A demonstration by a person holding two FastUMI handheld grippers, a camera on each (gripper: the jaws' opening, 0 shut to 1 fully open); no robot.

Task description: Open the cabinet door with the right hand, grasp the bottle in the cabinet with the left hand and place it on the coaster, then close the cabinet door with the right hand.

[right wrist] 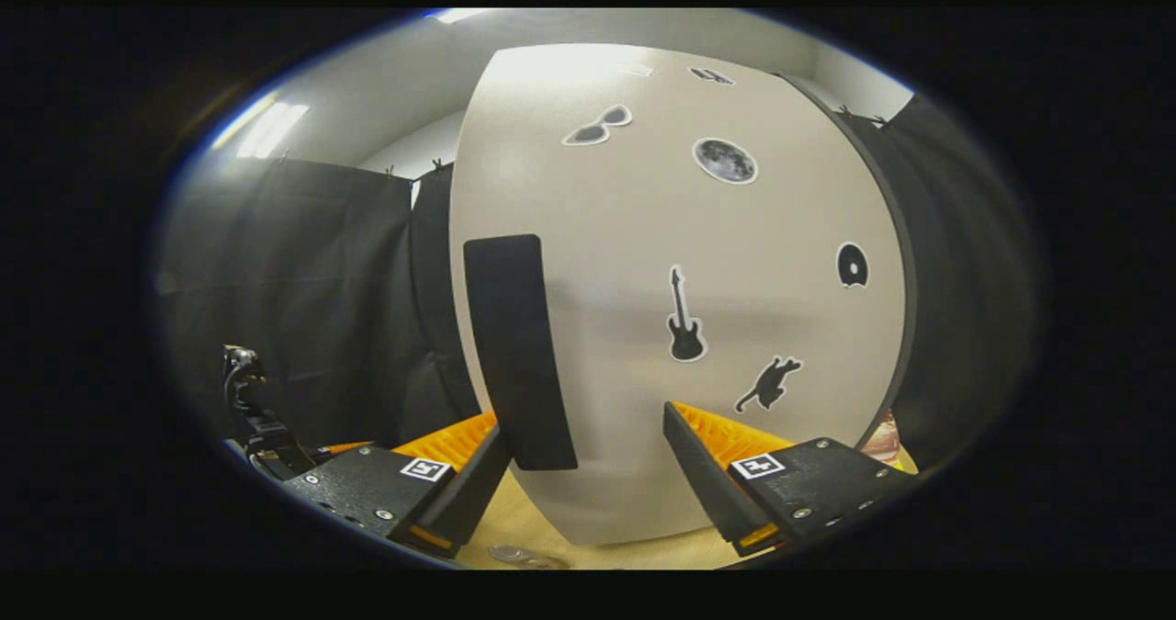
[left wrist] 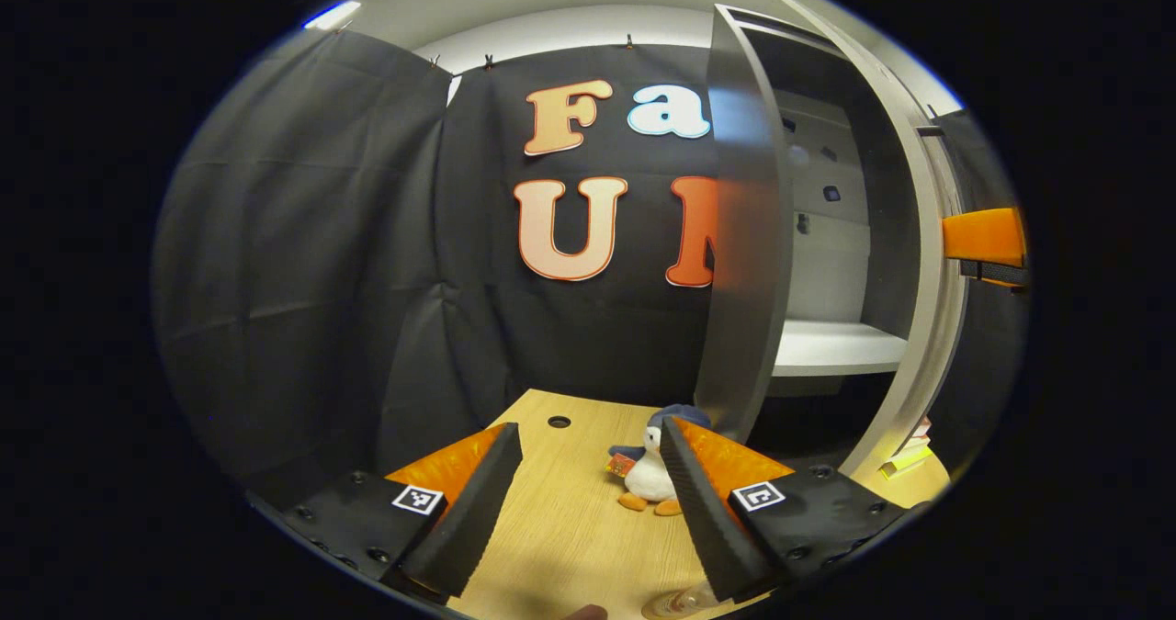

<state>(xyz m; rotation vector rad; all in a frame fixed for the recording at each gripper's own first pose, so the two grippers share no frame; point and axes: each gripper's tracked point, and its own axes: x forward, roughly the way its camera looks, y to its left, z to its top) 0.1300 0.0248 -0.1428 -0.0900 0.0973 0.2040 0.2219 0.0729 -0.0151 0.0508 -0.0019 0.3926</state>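
Both grippers (left wrist: 588,501) (right wrist: 583,478) level, spread.

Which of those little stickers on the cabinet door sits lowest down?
The cat sticker on the cabinet door sits lowest, just above the right gripper. The guitar sticker is higher; the moon and sunglasses are near the top.

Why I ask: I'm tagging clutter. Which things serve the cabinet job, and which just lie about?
Job: pale grey cabinet door; its flat black handle; white cabinet shelf.
Lying about: white plush penguin on the wooden table; black guitar sticker.
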